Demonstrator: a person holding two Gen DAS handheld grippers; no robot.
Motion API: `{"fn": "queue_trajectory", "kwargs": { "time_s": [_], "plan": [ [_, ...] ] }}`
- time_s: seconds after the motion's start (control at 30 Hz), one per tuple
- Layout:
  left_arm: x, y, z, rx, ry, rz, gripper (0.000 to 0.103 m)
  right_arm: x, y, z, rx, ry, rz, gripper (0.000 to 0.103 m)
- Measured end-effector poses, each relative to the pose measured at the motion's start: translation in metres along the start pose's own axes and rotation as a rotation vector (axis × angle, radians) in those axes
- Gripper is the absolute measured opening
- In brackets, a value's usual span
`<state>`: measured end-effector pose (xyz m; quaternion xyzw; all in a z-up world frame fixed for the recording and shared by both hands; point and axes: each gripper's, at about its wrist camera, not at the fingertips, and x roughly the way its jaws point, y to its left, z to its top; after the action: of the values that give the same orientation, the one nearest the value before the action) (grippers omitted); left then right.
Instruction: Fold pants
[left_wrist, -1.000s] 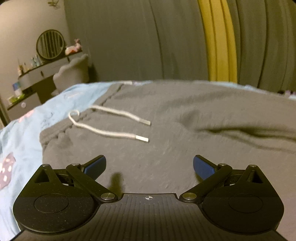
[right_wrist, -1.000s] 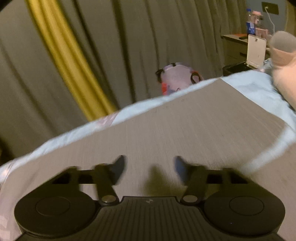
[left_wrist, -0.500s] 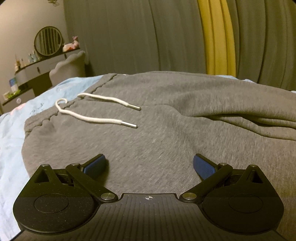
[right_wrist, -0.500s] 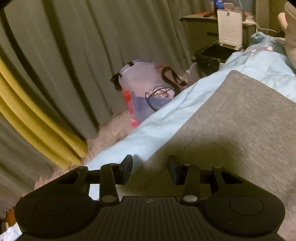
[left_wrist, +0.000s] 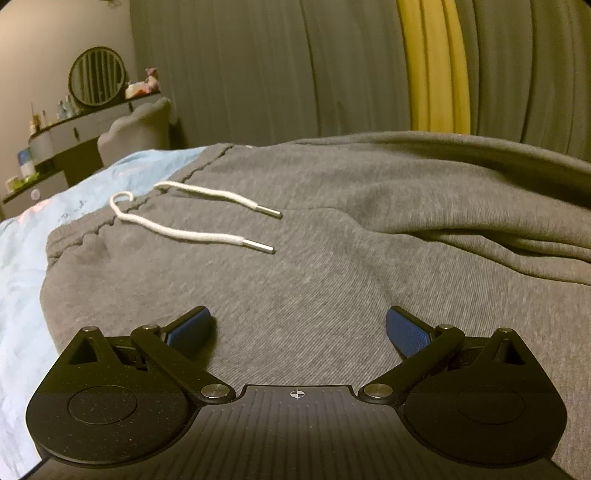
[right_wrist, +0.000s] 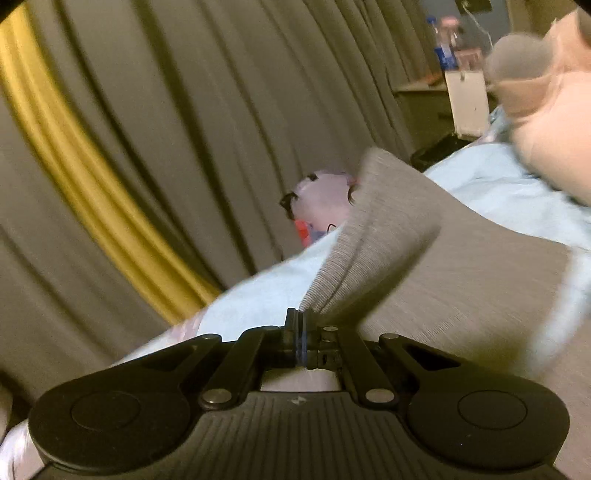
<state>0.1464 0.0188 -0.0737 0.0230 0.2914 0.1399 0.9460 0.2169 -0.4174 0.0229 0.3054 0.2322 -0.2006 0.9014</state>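
Grey sweatpants (left_wrist: 332, 229) lie on a light blue bedsheet (left_wrist: 22, 258), waistband at the left with a white drawstring (left_wrist: 192, 229) lying loose on the fabric. My left gripper (left_wrist: 298, 326) hovers just above the hip area, open, nothing between its blue pads (left_wrist: 404, 330). In the right wrist view my right gripper (right_wrist: 300, 332) is shut on the edge of a grey pant leg (right_wrist: 376, 236), and the pinched cloth rises in a raised flap above the jaws. The remaining leg fabric (right_wrist: 480, 295) lies flat to the right.
Grey curtains with a yellow stripe (left_wrist: 432, 66) hang behind the bed. A vanity with a round mirror (left_wrist: 96, 75) and a padded chair (left_wrist: 136, 129) stand at left. A bag (right_wrist: 321, 199) sits on the floor past the bed edge; a pink pillow (right_wrist: 554, 122) lies at right.
The right gripper swung along the leg's edge and its jaws came together on the cloth, which now lifts. The left gripper stayed open over the hip, with the view shifting slightly.
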Motion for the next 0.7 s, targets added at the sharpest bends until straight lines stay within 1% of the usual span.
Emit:
{"fn": "queue_trajectory", "kwargs": {
  "time_s": [0.03, 0.1, 0.13, 0.2, 0.23, 0.27, 0.3, 0.33, 0.37, 0.4, 0.43, 0.47, 0.5, 0.53, 0.57, 0.67, 0.7],
  "plan": [
    [0.0, 0.0, 0.0, -0.003, 0.0, -0.002, 0.103, -0.022, -0.01, -0.013, 0.018, -0.005, 0.012, 0.001],
    [-0.001, 0.001, 0.0, -0.006, 0.003, -0.004, 0.103, -0.055, -0.031, -0.042, 0.066, 0.018, 0.008, 0.0],
    [-0.002, 0.001, 0.0, -0.008, 0.002, -0.005, 0.103, -0.065, -0.04, -0.054, 0.072, 0.026, -0.018, 0.0],
    [-0.002, 0.002, -0.001, -0.012, 0.002, -0.007, 0.103, -0.076, -0.057, -0.074, 0.066, 0.06, -0.101, 0.0],
    [-0.003, 0.002, -0.001, -0.013, 0.002, -0.007, 0.103, -0.077, -0.063, -0.077, 0.065, 0.085, -0.125, 0.0],
    [-0.003, 0.001, -0.001, -0.012, 0.002, -0.005, 0.103, -0.079, -0.069, -0.077, 0.089, 0.099, -0.126, 0.005],
    [-0.003, 0.001, -0.001, -0.009, 0.002, -0.003, 0.103, -0.081, -0.071, -0.072, 0.117, 0.092, -0.099, 0.006],
    [-0.002, 0.0, -0.001, -0.007, 0.002, -0.001, 0.103, -0.085, -0.069, -0.065, 0.124, 0.056, -0.072, 0.006],
    [-0.002, 0.0, -0.002, -0.008, 0.002, -0.001, 0.103, -0.089, -0.063, -0.06, 0.098, 0.009, -0.067, 0.017],
    [-0.002, 0.0, -0.002, -0.008, 0.002, 0.0, 0.103, -0.092, -0.056, -0.056, 0.053, -0.041, -0.076, 0.031],
    [-0.002, 0.0, -0.002, -0.008, 0.002, 0.0, 0.103, -0.09, -0.05, -0.053, 0.0, -0.081, -0.103, 0.037],
    [-0.002, -0.001, -0.002, -0.007, 0.001, 0.001, 0.103, -0.087, -0.045, -0.053, -0.049, -0.096, -0.129, 0.044],
    [-0.002, 0.0, -0.002, -0.007, 0.0, 0.001, 0.103, -0.08, -0.04, -0.052, -0.087, -0.089, -0.131, 0.048],
    [-0.002, 0.0, -0.002, -0.008, -0.001, 0.001, 0.103, -0.072, -0.036, -0.053, -0.119, -0.076, -0.13, 0.049],
    [-0.002, 0.0, -0.002, -0.008, -0.002, 0.001, 0.103, -0.064, -0.03, -0.055, -0.16, -0.072, -0.155, 0.05],
    [-0.001, 0.0, -0.003, -0.007, -0.003, 0.002, 0.103, -0.037, -0.015, -0.057, -0.312, -0.077, -0.261, 0.057],
    [-0.001, 0.0, -0.003, -0.007, -0.004, 0.002, 0.103, -0.025, -0.011, -0.057, -0.339, -0.063, -0.302, 0.057]
  ]
}}
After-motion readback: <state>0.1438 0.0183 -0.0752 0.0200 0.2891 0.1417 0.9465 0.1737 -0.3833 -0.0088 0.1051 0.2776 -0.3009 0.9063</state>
